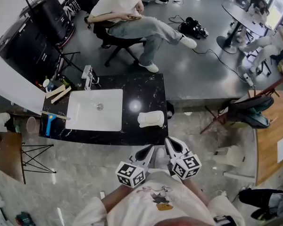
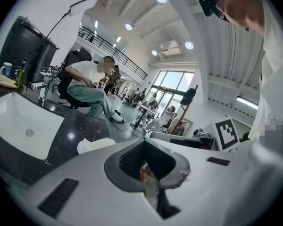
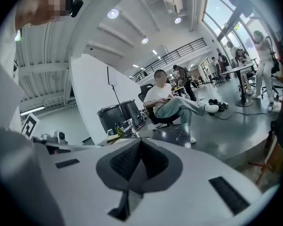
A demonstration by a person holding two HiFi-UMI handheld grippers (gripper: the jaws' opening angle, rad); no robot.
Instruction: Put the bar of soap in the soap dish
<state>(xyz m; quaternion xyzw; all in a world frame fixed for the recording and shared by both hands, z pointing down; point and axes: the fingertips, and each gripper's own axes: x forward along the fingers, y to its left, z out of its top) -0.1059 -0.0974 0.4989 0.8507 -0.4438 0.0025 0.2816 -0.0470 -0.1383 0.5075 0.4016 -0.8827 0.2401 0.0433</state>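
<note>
Black marble-patterned tabletop (image 1: 141, 86) lies ahead of both tongs, which are held side by side just short of its near edge, close to the person's body. The left tongs (image 1: 147, 149) are pressed together with nothing pinched between the pads; the left gripper view shows the two dark pads meeting on one line (image 2: 142, 149). The right tongs (image 1: 170, 142) are likewise pressed together and empty, with the pads meeting (image 3: 140, 147).

The white oblong soap dish (image 1: 144, 121) rests on the tabletop directly ahead of the tongs, apart from both. A pale rounded bar of soap (image 1: 154, 118) appears to lie in it; white on white, the two outlines merge. The left gripper view shows the same dish (image 2: 96, 145) ahead and to the left of its tongs.

A white rectangular sink basin (image 1: 94, 109) is set into the tabletop, ahead and to the left of the left tongs. Beyond the tabletop a person (image 1: 132, 13) sits on a black chair.
</note>
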